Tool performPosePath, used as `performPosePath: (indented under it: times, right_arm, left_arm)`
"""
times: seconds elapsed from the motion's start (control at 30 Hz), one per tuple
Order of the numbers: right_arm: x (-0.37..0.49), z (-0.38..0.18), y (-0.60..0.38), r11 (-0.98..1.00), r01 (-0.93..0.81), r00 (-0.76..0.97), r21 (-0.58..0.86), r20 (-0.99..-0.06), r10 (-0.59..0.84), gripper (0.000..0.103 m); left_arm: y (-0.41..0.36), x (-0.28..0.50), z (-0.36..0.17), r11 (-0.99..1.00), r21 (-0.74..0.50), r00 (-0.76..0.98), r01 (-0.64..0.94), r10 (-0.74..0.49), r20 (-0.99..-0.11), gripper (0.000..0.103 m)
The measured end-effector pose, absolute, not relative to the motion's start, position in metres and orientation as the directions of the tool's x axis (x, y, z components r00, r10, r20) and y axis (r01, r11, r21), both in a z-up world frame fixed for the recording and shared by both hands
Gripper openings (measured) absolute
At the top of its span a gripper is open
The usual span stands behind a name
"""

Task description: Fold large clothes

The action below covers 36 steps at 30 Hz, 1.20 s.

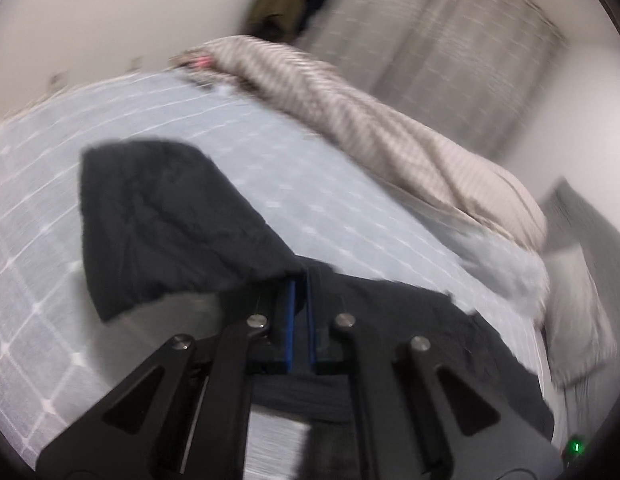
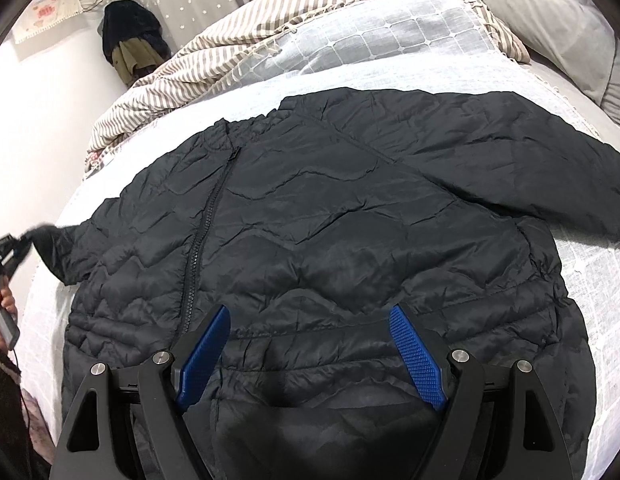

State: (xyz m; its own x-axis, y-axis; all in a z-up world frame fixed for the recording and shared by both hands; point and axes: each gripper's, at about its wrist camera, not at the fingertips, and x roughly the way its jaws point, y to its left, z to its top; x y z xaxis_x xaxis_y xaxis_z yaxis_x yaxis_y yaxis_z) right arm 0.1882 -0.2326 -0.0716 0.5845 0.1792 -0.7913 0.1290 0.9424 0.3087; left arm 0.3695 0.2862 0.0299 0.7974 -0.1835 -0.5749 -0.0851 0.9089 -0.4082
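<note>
A black quilted puffer jacket (image 2: 329,232) lies spread front-up on the bed, zipper (image 2: 198,248) closed, one sleeve (image 2: 549,168) stretched to the right. My right gripper (image 2: 310,320) is open and empty, hovering over the jacket's hem. My left gripper (image 1: 301,280) is shut on the jacket's other sleeve (image 1: 170,216) and holds it lifted above the bed; in the right wrist view it shows at the far left edge (image 2: 14,248) gripping the sleeve end.
The bed has a light blue-white grid-patterned cover (image 2: 429,72). A beige striped blanket (image 2: 238,52) is bunched along the far side. A grey pillow (image 2: 549,20) lies at the right. Dark clothes (image 2: 130,36) hang by the curtain.
</note>
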Motion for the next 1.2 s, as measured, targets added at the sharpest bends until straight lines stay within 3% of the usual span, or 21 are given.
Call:
performPosePath:
  times: [0.37, 0.7, 0.8, 0.87, 0.93, 1.07, 1.2]
  right_arm:
    - [0.184, -0.068, -0.235, 0.945, 0.127, 0.595, 0.301, -0.786, 0.171, 0.083]
    - [0.185, -0.073, -0.241, 0.939, 0.139, 0.584, 0.315, -0.792, 0.179, 0.083]
    - [0.184, -0.073, -0.242, 0.937, 0.143, 0.585, 0.319, -0.791, 0.180, 0.083]
    - [0.183, -0.073, -0.244, 0.935, 0.147, 0.584, 0.323, -0.791, 0.181, 0.083]
    - [0.183, -0.073, -0.248, 0.932, 0.155, 0.585, 0.327, -0.791, 0.180, 0.083]
    - [0.182, -0.071, -0.254, 0.927, 0.168, 0.590, 0.336, -0.788, 0.179, 0.083]
    - [0.179, -0.069, -0.262, 0.918, 0.187, 0.601, 0.351, -0.779, 0.176, 0.083]
  left_arm:
    - [0.110, 0.347, 0.051, 0.928, -0.235, 0.713, 0.290, -0.373, -0.593, 0.006]
    - [0.006, 0.345, -0.055, 0.871, -0.182, 0.450, 0.456, -0.402, -0.797, 0.009]
    - [0.004, 0.342, -0.081, 0.872, -0.177, 0.397, 0.457, -0.378, -0.836, 0.020]
    - [0.007, 0.339, -0.078, 0.860, -0.212, 0.391, 0.465, -0.414, -0.822, 0.035]
    - [0.016, 0.333, -0.064, 0.836, -0.266, 0.382, 0.481, -0.472, -0.794, 0.077]
    - [0.024, 0.316, -0.035, 0.820, -0.225, 0.452, 0.527, -0.495, -0.742, 0.081]
    - [0.022, 0.329, -0.017, 0.863, -0.136, 0.556, 0.486, -0.426, -0.714, 0.082]
